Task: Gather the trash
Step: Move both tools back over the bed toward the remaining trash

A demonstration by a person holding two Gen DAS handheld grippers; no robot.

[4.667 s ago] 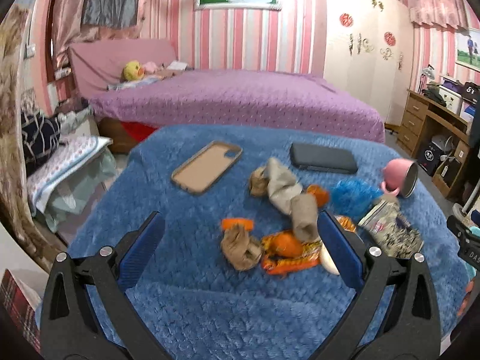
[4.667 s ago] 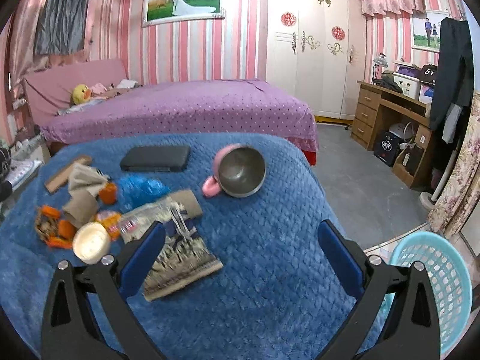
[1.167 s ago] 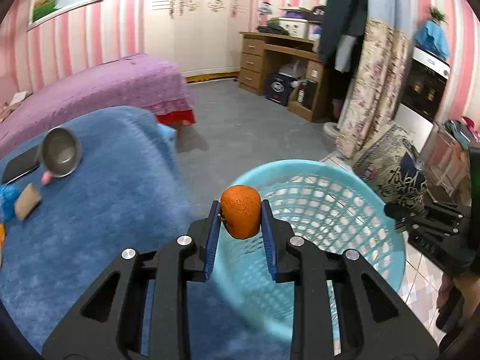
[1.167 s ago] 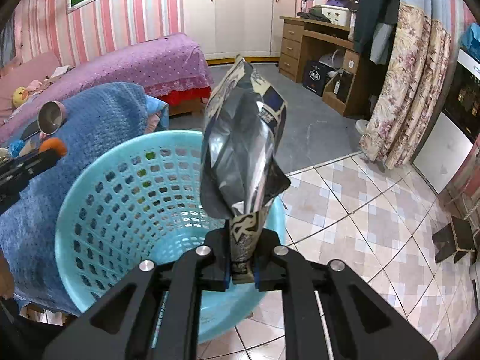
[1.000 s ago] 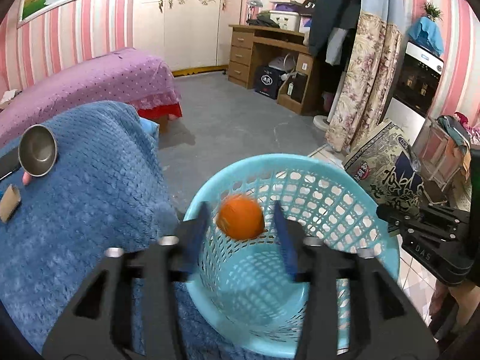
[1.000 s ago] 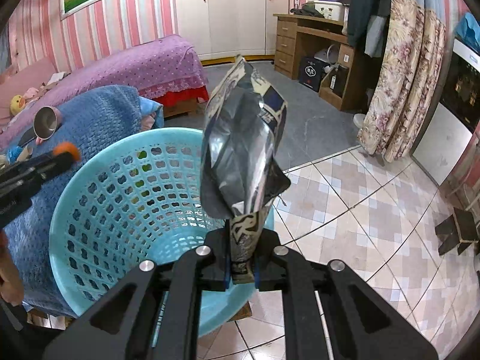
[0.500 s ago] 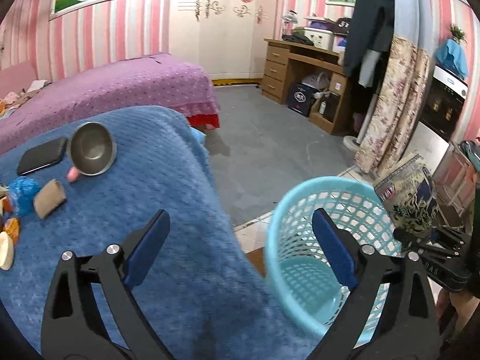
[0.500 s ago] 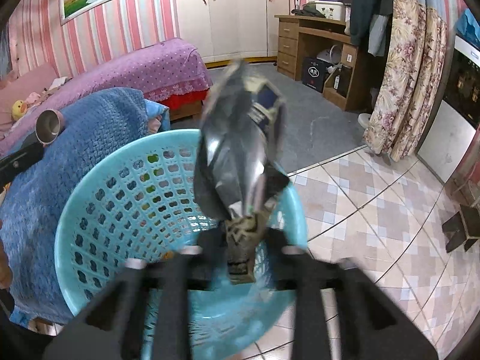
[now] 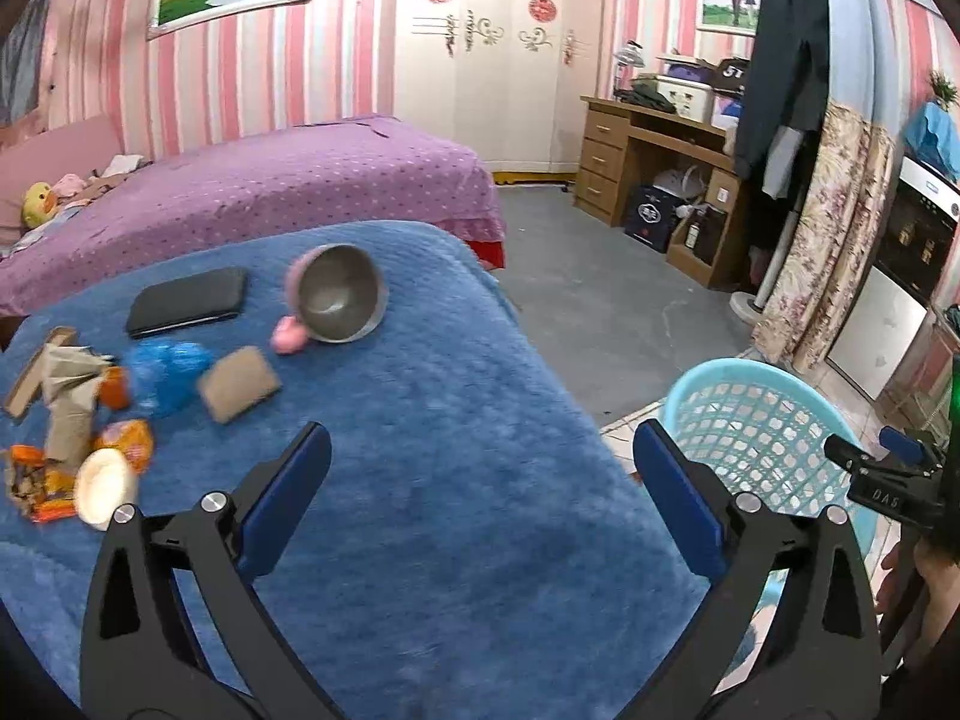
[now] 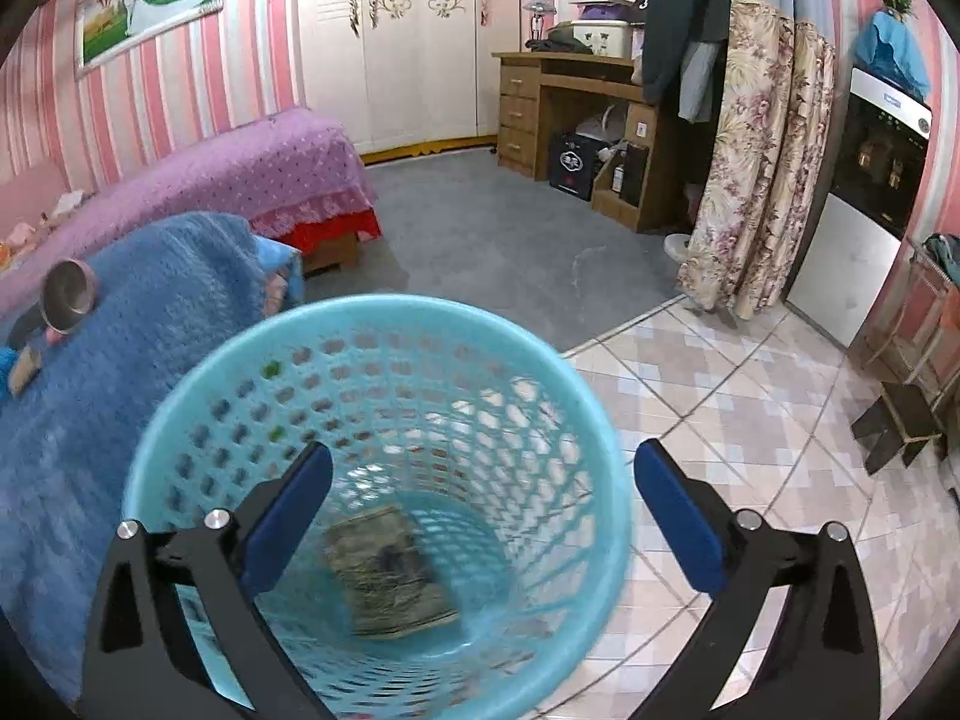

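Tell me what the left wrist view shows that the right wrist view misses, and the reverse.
Only the left wrist view shows the trash pile at the blanket's left, the black case, and the left gripper, open over the blue blanket. Only the right wrist view shows the basket's inside, where a snack bag lies at the bottom, below the open right gripper. Both show the blue basket, the metal cup, the blanket and the purple bed.

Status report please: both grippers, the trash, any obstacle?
Left gripper open, empty. Right gripper open above basket; snack bag inside. Trash pile remains on blue blanket. Nothing blocking.
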